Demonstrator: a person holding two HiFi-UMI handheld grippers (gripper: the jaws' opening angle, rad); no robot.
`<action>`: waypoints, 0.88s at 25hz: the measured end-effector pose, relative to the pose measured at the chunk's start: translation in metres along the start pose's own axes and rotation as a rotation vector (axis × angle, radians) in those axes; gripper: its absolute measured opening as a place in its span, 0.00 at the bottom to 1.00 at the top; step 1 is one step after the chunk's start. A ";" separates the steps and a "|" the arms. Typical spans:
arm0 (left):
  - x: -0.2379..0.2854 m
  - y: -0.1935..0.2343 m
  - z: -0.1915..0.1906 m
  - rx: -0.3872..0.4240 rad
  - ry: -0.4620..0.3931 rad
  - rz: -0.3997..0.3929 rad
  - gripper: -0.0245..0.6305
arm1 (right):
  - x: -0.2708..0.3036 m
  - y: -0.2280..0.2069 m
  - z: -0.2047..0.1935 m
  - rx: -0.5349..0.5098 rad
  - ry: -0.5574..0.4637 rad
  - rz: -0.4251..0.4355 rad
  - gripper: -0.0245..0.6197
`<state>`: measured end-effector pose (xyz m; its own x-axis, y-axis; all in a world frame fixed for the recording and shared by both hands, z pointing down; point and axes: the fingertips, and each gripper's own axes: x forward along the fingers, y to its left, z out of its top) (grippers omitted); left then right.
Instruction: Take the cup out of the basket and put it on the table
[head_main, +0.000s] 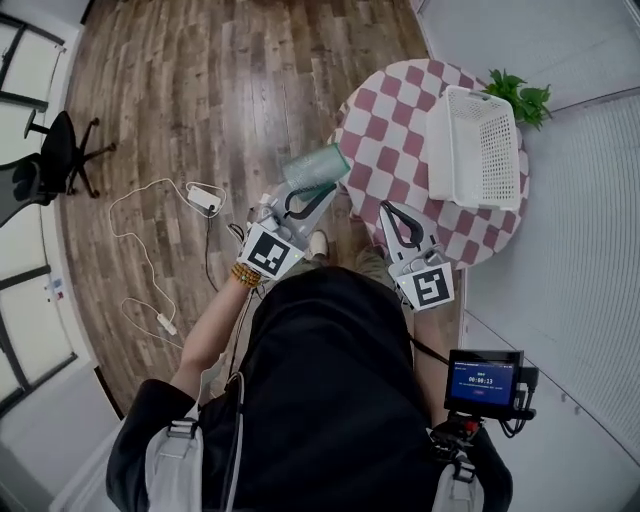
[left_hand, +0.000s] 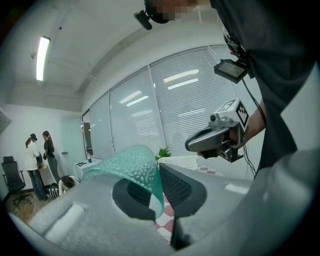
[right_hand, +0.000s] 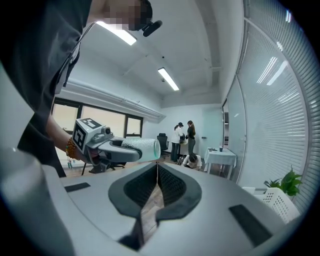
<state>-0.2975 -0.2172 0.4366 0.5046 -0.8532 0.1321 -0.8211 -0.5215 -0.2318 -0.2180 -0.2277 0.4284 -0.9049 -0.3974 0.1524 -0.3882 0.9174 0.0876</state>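
Jaws on my left gripper (head_main: 305, 200) pinch the rim wall of a translucent green dimpled plastic cup (head_main: 316, 166), mid-frame: probably light, flexible, crushable. My right gripper (head_main: 398, 225) is clenched, empty.

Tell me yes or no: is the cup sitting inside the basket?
No, the cup is clamped in the left gripper, well apart from the white basket.

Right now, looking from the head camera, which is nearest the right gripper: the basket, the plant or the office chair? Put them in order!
1. Basket, on the table just ahead of the right gripper.
2. Plant, behind the basket.
3. Office chair, far off to the left.
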 end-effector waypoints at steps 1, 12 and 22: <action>-0.005 -0.001 -0.001 0.000 -0.002 0.008 0.07 | 0.003 0.005 0.000 0.000 -0.001 0.012 0.05; -0.051 -0.006 -0.010 0.039 -0.043 0.026 0.07 | 0.027 0.048 -0.007 -0.030 0.057 0.130 0.05; -0.065 -0.008 -0.028 -0.124 0.009 0.063 0.07 | 0.045 0.064 -0.003 0.019 0.001 0.179 0.05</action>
<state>-0.3315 -0.1575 0.4567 0.4488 -0.8841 0.1299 -0.8781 -0.4633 -0.1194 -0.2831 -0.1867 0.4439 -0.9596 -0.2279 0.1651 -0.2243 0.9737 0.0404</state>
